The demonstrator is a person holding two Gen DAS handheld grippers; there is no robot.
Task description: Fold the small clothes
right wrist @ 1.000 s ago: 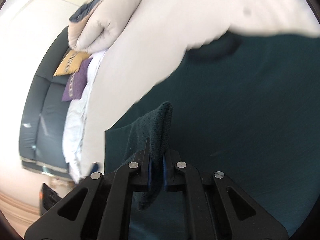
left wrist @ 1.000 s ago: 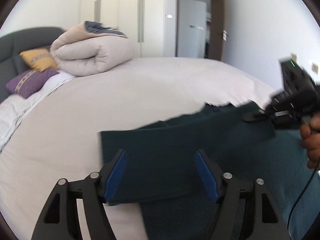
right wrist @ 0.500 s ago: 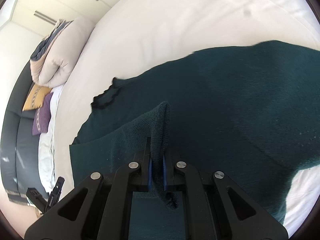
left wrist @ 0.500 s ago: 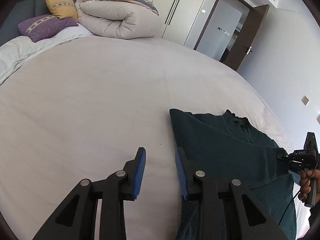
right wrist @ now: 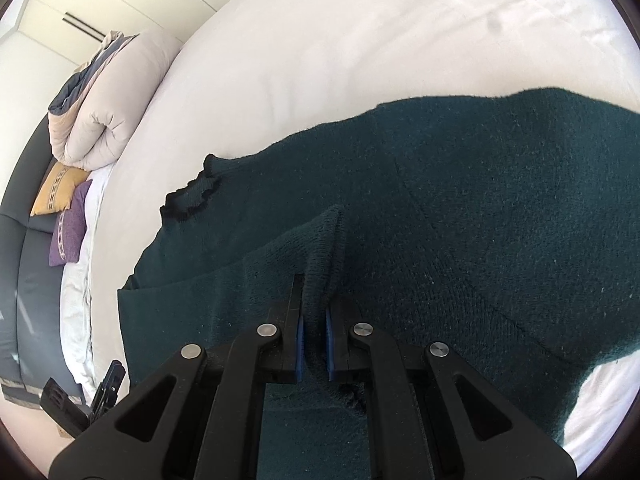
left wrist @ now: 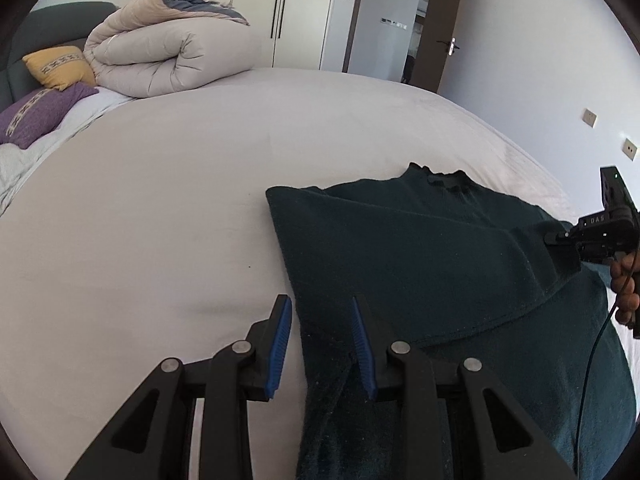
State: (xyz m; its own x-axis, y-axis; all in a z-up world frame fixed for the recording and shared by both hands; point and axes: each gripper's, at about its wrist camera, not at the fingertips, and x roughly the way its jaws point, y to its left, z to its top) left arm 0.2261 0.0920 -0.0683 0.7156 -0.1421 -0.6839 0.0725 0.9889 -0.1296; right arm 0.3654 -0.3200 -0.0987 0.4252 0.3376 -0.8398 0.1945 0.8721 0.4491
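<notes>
A: Where is the sweater (left wrist: 420,264)?

B: Spread on the white bed (left wrist: 160,200); in the left wrist view it fills the lower right of the frame, collar toward the top, with one part folded across the body.

A: And the left gripper (left wrist: 322,346)?

B: At the bottom centre of that view; its jaws have just been closing and now stand partly open; the sweater's left edge runs between the blue pads (left wrist: 280,344), though I cannot see them pressing it.

A: The right gripper (right wrist: 314,334)?

B: Low in the middle of the right wrist view, clamped tight on a ridge of the sweater's knit that rises between its pads; in the left wrist view it sits at the right edge, a hand (left wrist: 626,292) around its handle.

A: Anything else around?

B: A rolled duvet (left wrist: 168,60) in the upper left of the left wrist view; beside it a yellow cushion (left wrist: 58,66) and a purple cushion (left wrist: 36,114) against a dark headboard (left wrist: 48,24); a door (left wrist: 438,24) stands open at the top right.
</notes>
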